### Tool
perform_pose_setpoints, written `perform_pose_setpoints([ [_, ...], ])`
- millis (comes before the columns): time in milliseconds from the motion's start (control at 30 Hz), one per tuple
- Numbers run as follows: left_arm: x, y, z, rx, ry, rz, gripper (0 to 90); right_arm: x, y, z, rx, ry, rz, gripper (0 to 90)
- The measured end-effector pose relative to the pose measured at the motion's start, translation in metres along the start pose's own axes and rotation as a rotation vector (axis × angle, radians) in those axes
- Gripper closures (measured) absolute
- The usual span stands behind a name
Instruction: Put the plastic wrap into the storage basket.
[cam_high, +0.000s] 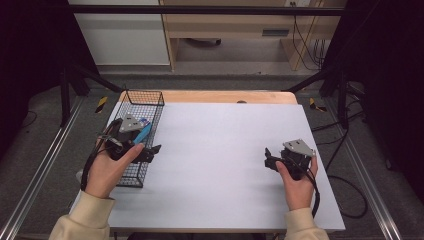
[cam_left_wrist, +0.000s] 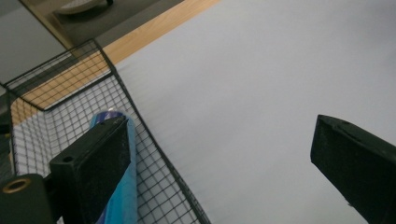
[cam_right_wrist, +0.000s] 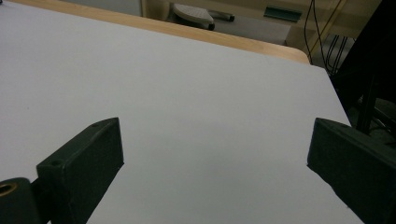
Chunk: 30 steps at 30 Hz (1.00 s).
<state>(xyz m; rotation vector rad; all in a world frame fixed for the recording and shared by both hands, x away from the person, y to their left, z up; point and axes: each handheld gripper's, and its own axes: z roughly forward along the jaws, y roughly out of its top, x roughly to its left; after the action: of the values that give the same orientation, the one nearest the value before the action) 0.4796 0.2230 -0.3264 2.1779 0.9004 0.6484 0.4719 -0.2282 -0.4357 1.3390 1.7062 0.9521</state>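
At the left edge of the counter (cam_high: 225, 165), a black wire basket (cam_high: 150, 97) stands with a blue packet (cam_high: 143, 133) lying inside it, leaning along the wall nearest the white sheet. Just above the basket's near end, the left tongs (cam_high: 152, 150) hang with their jaws spread wide and nothing between them. From the left gripper view, the blue packet (cam_left_wrist: 122, 196) lies under and behind the left jaw, inside the basket (cam_left_wrist: 154, 140), and the other jaw stands over the bare counter. Well apart, at the counter's right side, the right tongs (cam_high: 270, 159) are held low over the white sheet, jaws wide open and empty, as the right gripper view shows.
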Motion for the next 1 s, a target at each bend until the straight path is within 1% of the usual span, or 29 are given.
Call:
perform_pose_setpoints([
  [33,-0.002,0.000,0.002,-0.005,-0.018,-0.009,5.1,0.000,0.000,-0.001,-0.001,0.000,-0.012,3.9],
  [67,-0.004,0.001,0.004,-0.020,-0.032,-0.004,5.0,0.001,0.000,-0.002,-0.001,-0.001,-0.017,3.9],
  [133,-0.007,0.002,0.007,-0.042,-0.043,0.003,5.0,0.002,-0.001,-0.005,0.004,-0.002,-0.023,3.7],
  [200,-0.011,0.002,0.013,-0.056,-0.061,0.024,5.0,0.002,-0.003,-0.008,0.007,-0.002,-0.028,3.5],
  [233,-0.012,0.001,0.019,-0.051,-0.062,0.039,5.1,0.002,-0.004,-0.010,0.008,-0.003,-0.031,3.3],
  [300,-0.015,-0.001,0.025,-0.054,-0.069,0.052,5.7,0.002,-0.008,-0.013,0.010,-0.007,-0.037,3.3],
  [400,-0.021,-0.004,0.033,-0.072,-0.089,0.068,5.6,0.002,-0.012,-0.017,0.021,-0.008,-0.046,3.4],
  [467,-0.028,-0.006,0.038,-0.093,-0.116,0.069,5.4,0.002,-0.015,-0.020,0.025,-0.007,-0.046,3.3],
  [567,-0.036,-0.008,0.043,-0.106,-0.128,0.094,5.4,0.001,-0.017,-0.024,0.024,-0.008,-0.045,3.3],
  [633,-0.042,-0.007,0.047,-0.129,-0.136,0.091,5.1,-0.001,-0.017,-0.027,0.022,-0.012,-0.048,3.3],
  [733,-0.052,-0.007,0.052,-0.164,-0.146,0.092,4.9,-0.003,-0.019,-0.030,0.018,-0.011,-0.045,3.3],
  [800,-0.059,-0.011,0.060,-0.181,-0.158,0.086,4.9,-0.004,-0.022,-0.031,0.024,-0.004,-0.039,3.4],
  [900,-0.069,-0.019,0.073,-0.175,-0.190,0.086,4.9,-0.006,-0.026,-0.031,0.028,0.014,-0.008,3.5],
  [933,-0.075,-0.023,0.078,-0.177,-0.198,0.089,4.9,-0.007,-0.028,-0.032,0.029,0.020,-0.002,3.5],
  [1000,-0.080,-0.031,0.085,-0.181,-0.219,0.097,4.9,-0.009,-0.031,-0.032,0.030,0.029,0.019,3.6],
])
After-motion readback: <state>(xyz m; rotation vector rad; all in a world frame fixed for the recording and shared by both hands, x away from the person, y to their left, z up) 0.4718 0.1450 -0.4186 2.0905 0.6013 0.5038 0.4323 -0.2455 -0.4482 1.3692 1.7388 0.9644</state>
